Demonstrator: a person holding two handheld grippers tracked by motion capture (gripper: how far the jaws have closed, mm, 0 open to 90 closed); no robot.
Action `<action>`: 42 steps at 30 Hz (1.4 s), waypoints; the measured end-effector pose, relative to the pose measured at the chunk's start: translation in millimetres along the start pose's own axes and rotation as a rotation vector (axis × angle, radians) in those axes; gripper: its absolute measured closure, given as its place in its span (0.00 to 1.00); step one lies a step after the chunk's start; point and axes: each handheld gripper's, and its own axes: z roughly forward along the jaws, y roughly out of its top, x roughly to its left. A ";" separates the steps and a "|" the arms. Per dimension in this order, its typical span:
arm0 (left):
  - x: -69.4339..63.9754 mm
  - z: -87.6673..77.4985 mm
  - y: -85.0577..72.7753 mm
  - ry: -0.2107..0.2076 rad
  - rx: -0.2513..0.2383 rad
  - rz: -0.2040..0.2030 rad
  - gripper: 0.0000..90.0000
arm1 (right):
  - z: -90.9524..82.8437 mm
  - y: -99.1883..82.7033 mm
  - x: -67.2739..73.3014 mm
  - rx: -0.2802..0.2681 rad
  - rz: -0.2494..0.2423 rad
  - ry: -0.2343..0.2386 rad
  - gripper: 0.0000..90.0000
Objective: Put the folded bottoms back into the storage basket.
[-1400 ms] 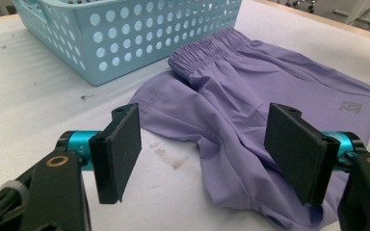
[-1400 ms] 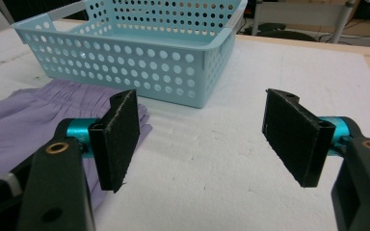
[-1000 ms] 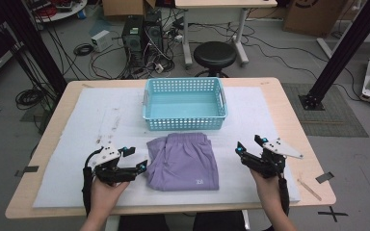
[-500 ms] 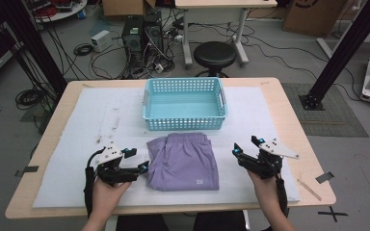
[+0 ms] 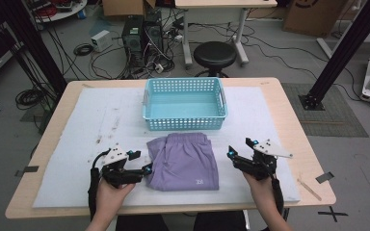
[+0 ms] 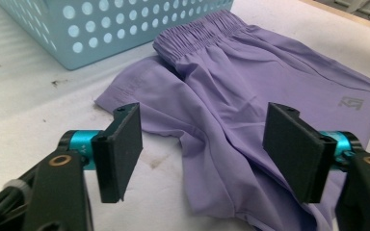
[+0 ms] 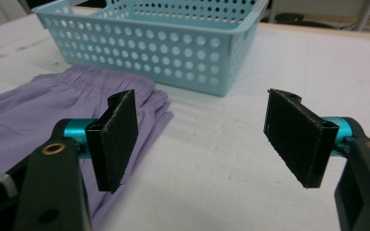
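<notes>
Folded purple shorts (image 5: 185, 161) lie flat on the white mat, just in front of a light blue perforated basket (image 5: 183, 122) that holds nothing. My left gripper (image 5: 141, 161) hovers at the shorts' left edge, open. Its jaws have just been closing a little, and in the left gripper view (image 6: 204, 149) the shorts (image 6: 250, 96) lie below and beyond the pads, untouched. My right gripper (image 5: 240, 148) stands open a short way right of the shorts. In the right gripper view (image 7: 202, 139), bare mat lies between its pads, the shorts (image 7: 29, 110) to the left and the basket (image 7: 173, 53) ahead.
A white mat (image 5: 86, 134) covers most of the wooden table (image 5: 294, 125). A black stool (image 5: 214, 53), computer boxes and cables stand on the floor behind the table's far edge. Open mat stretches left of the basket and right of the shorts.
Both hands have stayed nearly where they were. The shorts and the basket have not moved.
</notes>
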 end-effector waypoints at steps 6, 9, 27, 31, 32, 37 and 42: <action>-5.7 6.4 0.5 -0.003 0.028 -0.065 0.34 | 12.3 -3.4 10.8 0.071 0.029 0.065 0.27; -6.8 12.1 -1.1 0.007 0.068 -0.100 0.34 | 20.6 -6.3 19.1 0.119 0.029 0.089 0.27; -5.4 28.1 -5.0 -0.008 0.160 -0.191 0.34 | 55.2 -15.5 33.9 0.366 0.080 0.131 0.29; -6.7 31.3 -4.0 -0.028 0.156 -0.214 0.34 | 55.6 -15.4 33.5 0.366 0.091 0.160 0.33; -7.1 32.2 -3.6 -0.032 0.158 -0.214 0.34 | 55.9 -15.5 34.2 0.366 0.087 0.163 0.33; -9.9 36.2 -1.9 -0.031 0.161 -0.218 0.34 | 57.2 -15.3 37.7 0.367 0.078 0.167 0.34; -12.8 39.7 -0.6 -0.030 0.162 -0.219 0.34 | 59.0 -15.3 42.3 0.364 0.058 0.182 0.44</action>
